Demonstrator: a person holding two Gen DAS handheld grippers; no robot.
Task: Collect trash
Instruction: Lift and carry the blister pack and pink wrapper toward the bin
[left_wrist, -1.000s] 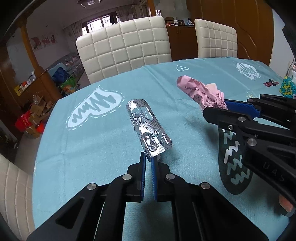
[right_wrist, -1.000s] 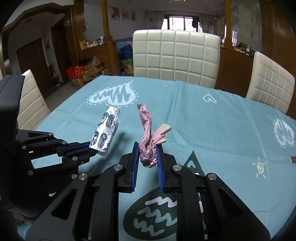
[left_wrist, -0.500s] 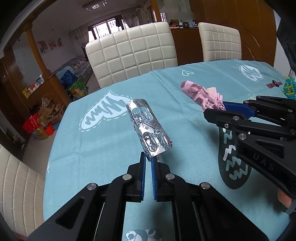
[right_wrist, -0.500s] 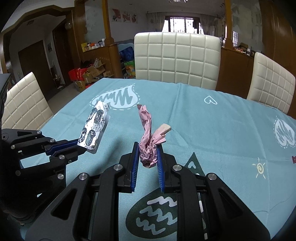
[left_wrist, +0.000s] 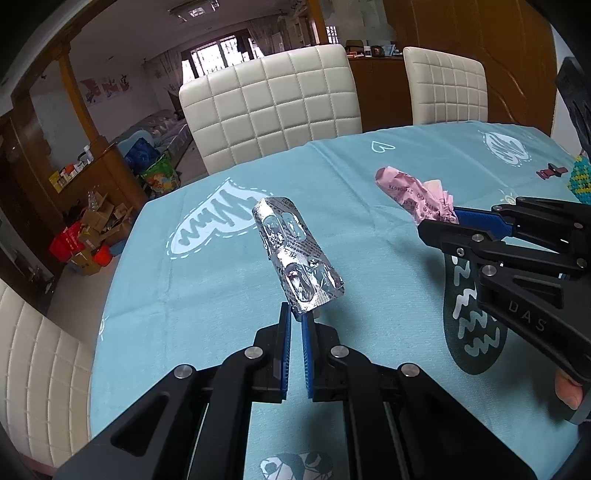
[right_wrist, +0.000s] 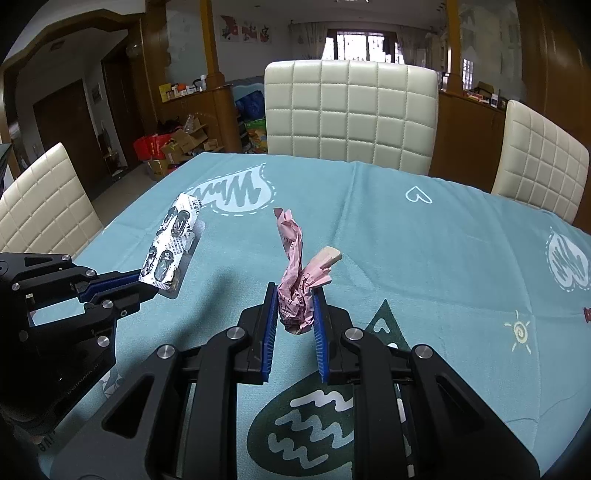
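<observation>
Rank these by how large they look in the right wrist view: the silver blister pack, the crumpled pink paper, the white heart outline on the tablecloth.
1. crumpled pink paper, though it is nearest the camera
2. silver blister pack, close in size, so unsure
3. white heart outline, clearly smallest

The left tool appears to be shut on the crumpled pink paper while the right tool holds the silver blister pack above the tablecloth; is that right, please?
The items are swapped. The left tool is shut on the silver blister pack, as the left wrist view shows, and the right tool holds the crumpled pink paper, as the right wrist view shows. Both are held above the tablecloth.
</observation>
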